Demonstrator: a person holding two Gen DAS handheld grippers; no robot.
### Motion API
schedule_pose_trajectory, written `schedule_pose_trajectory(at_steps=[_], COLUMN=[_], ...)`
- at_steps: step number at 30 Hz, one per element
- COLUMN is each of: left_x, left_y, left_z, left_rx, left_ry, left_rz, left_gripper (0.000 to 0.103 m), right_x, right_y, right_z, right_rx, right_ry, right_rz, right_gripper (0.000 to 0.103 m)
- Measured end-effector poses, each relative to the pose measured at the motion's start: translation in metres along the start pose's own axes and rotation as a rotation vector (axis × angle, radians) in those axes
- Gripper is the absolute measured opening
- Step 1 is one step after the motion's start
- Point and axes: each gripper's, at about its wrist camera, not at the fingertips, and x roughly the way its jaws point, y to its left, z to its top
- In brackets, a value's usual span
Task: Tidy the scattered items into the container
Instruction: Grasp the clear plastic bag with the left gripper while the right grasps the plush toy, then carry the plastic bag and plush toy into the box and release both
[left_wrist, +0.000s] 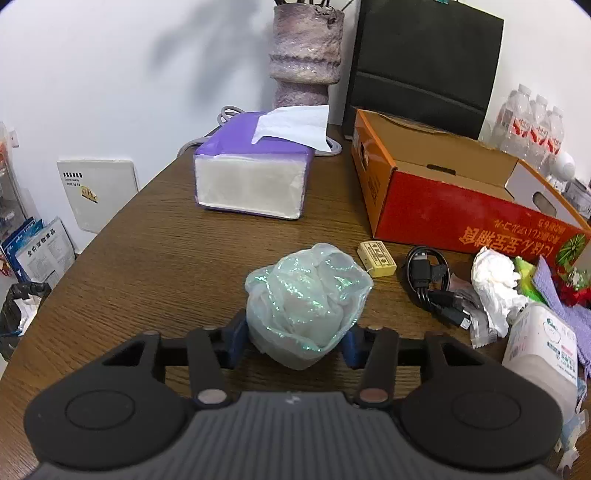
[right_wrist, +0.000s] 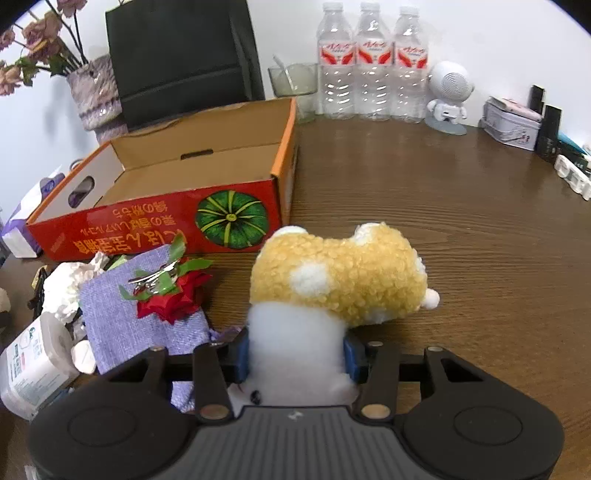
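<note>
My left gripper (left_wrist: 295, 341) is shut on a pale green shimmery gauze bundle (left_wrist: 308, 301), low over the wooden table (left_wrist: 155, 258). My right gripper (right_wrist: 297, 354) is shut on a plush toy (right_wrist: 332, 284) with a yellow curly top and white body. The open red-orange cardboard box (left_wrist: 443, 206) stands ahead right of the left gripper, and ahead left of the right gripper (right_wrist: 177, 192); its inside looks bare. Scattered items lie before it: a small yellow box (left_wrist: 376, 258), a black cable (left_wrist: 428, 280), crumpled tissue (left_wrist: 495, 284), a purple cloth with a red rose (right_wrist: 147, 314), and a white tissue pack (right_wrist: 33, 365).
A purple tissue box (left_wrist: 251, 177), a vase (left_wrist: 304, 55) and a black bag (left_wrist: 424, 66) stand behind. Three water bottles (right_wrist: 373, 62), a glass (right_wrist: 295, 85), a white robot figure (right_wrist: 447, 96) and a tin (right_wrist: 511, 123) line the far edge. The table's left edge drops off to floor clutter.
</note>
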Motion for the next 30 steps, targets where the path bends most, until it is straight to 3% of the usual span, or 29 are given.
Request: schedule_pose_trajectory(at_steps=[10,20,26,30], left_x=[-0.027,-0.040,-0.021,0.009], left_y=[-0.014,-0.064,-0.093,-0.109], left_z=[0.010,0.072,0.107,0.121], left_rx=[0.043,0.148,0.061,0.009], left_ry=[-0.102,-0.197,-0.246,-0.221], left_rz=[-0.034,-0.161,-0.244,-0.270], left_gripper=[0.047,0.048,0.048,0.048], right_x=[-0.037,-0.050,-0.027,0.002], right_y=[-0.006,0.040,0.070,0.086], right_z=[0.003,0.062,0.103,0.124], right_rx=[-0.012,-0.117,-0.124,-0.090], right_ry=[-0.141,-0.227,-0.251,-0.246], right_rz=[-0.007,0.081,0.121,0.144], right_gripper=[0.045,0.045,0.045,0.045])
